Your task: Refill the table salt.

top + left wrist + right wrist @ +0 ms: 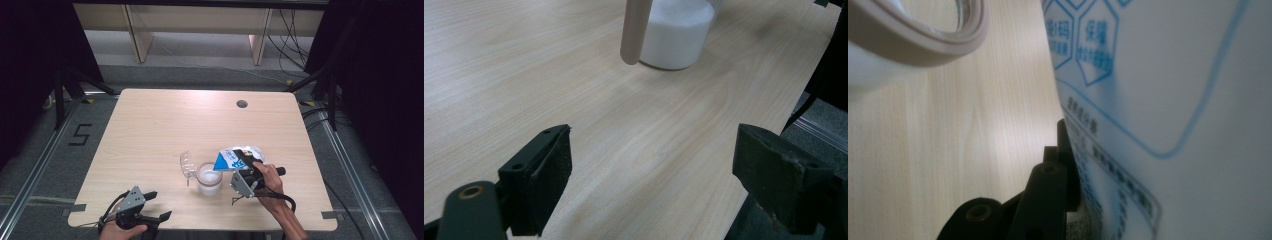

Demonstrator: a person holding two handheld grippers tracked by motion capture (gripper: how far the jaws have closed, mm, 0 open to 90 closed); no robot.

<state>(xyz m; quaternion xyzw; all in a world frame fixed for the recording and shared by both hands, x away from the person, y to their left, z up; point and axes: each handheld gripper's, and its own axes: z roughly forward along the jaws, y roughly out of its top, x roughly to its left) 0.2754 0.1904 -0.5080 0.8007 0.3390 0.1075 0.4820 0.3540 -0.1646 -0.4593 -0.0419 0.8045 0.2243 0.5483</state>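
My right jaws clamp a soft printed bag over a jar of white grains.

At the table's (150, 125) near-left edge my left gripper (155, 206) rests with its jaws wide apart, nothing between the flat black rubber pads (551, 165). Further right stands the round clear jar (209, 178), filled with fine white grains, its hinged lid (187, 164) swung open; the jar's top is cut off in the left gripper view. Rightmost, my right gripper (246, 172) pinches the glossy white-and-blue bag (239, 156), tilted over the jar. Its print is too blurred to read.
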